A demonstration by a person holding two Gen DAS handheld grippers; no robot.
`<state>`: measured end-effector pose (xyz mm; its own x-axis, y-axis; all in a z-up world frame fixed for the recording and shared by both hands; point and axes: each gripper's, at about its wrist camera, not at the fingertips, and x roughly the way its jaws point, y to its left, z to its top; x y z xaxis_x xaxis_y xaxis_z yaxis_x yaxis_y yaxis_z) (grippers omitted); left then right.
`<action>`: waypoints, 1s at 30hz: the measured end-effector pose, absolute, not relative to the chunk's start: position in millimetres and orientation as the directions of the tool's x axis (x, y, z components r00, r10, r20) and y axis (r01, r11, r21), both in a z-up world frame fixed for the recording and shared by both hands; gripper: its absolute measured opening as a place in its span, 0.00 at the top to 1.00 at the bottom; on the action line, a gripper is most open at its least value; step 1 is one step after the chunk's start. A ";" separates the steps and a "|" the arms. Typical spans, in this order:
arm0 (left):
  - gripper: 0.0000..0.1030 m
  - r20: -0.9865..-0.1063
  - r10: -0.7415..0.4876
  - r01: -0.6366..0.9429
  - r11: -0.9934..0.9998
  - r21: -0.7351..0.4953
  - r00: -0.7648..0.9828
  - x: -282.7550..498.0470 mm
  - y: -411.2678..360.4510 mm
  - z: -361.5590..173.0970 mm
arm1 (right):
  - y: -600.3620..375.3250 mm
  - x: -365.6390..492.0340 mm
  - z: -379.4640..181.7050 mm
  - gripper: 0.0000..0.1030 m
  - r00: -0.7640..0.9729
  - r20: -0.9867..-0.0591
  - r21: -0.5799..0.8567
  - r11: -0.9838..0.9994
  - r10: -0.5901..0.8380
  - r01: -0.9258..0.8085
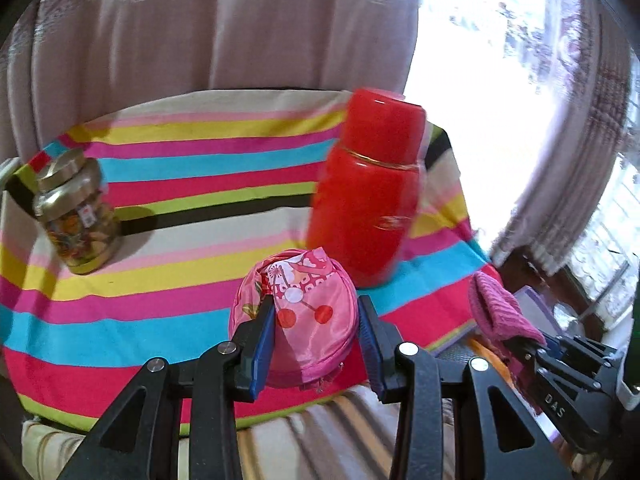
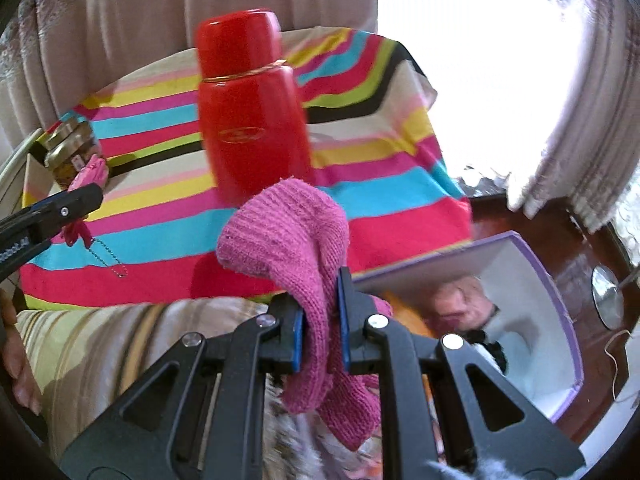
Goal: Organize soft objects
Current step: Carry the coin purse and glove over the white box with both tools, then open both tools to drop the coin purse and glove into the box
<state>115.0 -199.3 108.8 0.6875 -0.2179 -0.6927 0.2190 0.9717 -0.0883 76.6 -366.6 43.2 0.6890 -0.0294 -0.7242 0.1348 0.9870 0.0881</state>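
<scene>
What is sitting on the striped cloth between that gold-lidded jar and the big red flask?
Nothing: between the jar and the red flask the striped cloth lies bare, as the left wrist view shows. The pink pouch sits nearer, held in the left gripper.

- a round pink satin pouch (image 1: 296, 320) with cherry and flower prints, squeezed at both sides, held up over the near edge of the striped cloth (image 1: 160, 208).
- a magenta knitted cloth (image 2: 296, 280), pinched mid-length, its top flopping over and its ends hanging down.
</scene>
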 end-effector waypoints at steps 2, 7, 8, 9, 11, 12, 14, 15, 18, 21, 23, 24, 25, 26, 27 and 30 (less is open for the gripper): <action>0.61 -0.698 -0.253 0.250 0.962 -0.108 0.670 111.4 -208.7 108.0 | -376.2 69.9 42.3 0.84 0.682 -0.730 0.084 0.984 -0.048 0.159; 0.61 -0.704 -0.336 0.329 0.932 -0.152 0.626 100.1 -236.4 108.3 | -407.1 50.2 39.9 0.84 0.662 -0.741 0.064 0.970 -0.111 0.233; 0.61 -0.706 -0.358 0.349 0.922 -0.166 0.611 97.3 -243.9 108.2 | -414.1 46.1 38.8 0.84 0.657 -0.743 0.057 0.967 -0.125 0.248; 0.61 -0.708 -0.375 0.365 0.914 -0.176 0.599 95.2 -250.5 107.9 | -420.5 44.1 37.2 0.84 0.653 -0.746 0.054 0.965 -0.133 0.258; 0.61 -0.712 -0.400 0.393 0.900 -0.187 0.577 90.6 -263.1 107.1 | -433.9 35.8 35.2 0.84 0.640 -0.753 0.046 0.957 -0.155 0.286; 0.61 -0.715 -0.413 0.409 0.892 -0.192 0.565 87.9 -270.2 106.4 | -439.4 32.3 34.5 0.84 0.634 -0.755 0.041 0.954 -0.164 0.296; 0.60 -0.721 -0.435 0.435 0.877 -0.203 0.540 82.6 -283.1 104.6 | -450.2 24.6 32.5 0.84 0.622 -0.760 0.028 0.947 -0.186 0.319; 0.60 -0.725 -0.451 0.452 0.866 -0.214 0.521 79.1 -291.6 103.2 | -455.0 21.0 31.3 0.84 0.617 -0.762 0.023 0.944 -0.196 0.329; 0.60 -0.732 -0.480 0.492 0.841 -0.226 0.483 70.8 -310.5 101.6 | -470.1 8.9 28.9 0.84 0.601 -0.768 0.013 0.931 -0.224 0.364; 0.59 -0.740 -0.512 0.528 0.812 -0.250 0.436 62.3 -328.3 98.0 | -481.4 0.2 27.6 0.82 0.584 -0.773 -0.001 0.922 -0.246 0.387; 0.57 -0.741 -0.534 0.548 0.792 -0.269 0.408 57.3 -336.4 95.0 | -487.2 -6.0 27.5 0.81 0.579 -0.771 -0.011 0.914 -0.265 0.405; 0.55 -0.744 -0.546 0.560 0.779 -0.282 0.385 55.1 -341.6 92.2 | -488.8 -7.2 27.2 0.80 0.577 -0.772 -0.011 0.912 -0.268 0.409; 0.52 -0.747 -0.551 0.567 0.772 -0.288 0.371 53.8 -344.7 90.1 | -491.5 -9.9 26.6 0.80 0.573 -0.774 -0.006 0.909 -0.268 0.417; 0.49 -0.753 -0.556 0.569 0.766 -0.299 0.351 53.0 -347.9 86.2 | -493.1 -12.1 26.0 0.78 0.570 -0.777 -0.003 0.907 -0.268 0.422; 0.41 -0.757 -0.560 0.566 0.763 -0.312 0.336 52.7 -349.4 83.3 | -493.6 -12.8 25.5 0.75 0.568 -0.779 -0.003 0.906 -0.268 0.423; 0.32 -0.768 -0.562 0.550 0.764 -0.338 0.308 53.6 -348.8 76.8 | -492.9 -16.8 23.9 0.57 0.568 -0.780 -0.001 0.909 -0.262 0.418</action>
<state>53.6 -348.8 76.8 0.3082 -0.5617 -0.7678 0.5496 0.7639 -0.3382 -16.8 -492.9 23.9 0.5679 -0.2616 -0.7804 0.4179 0.9085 -0.0005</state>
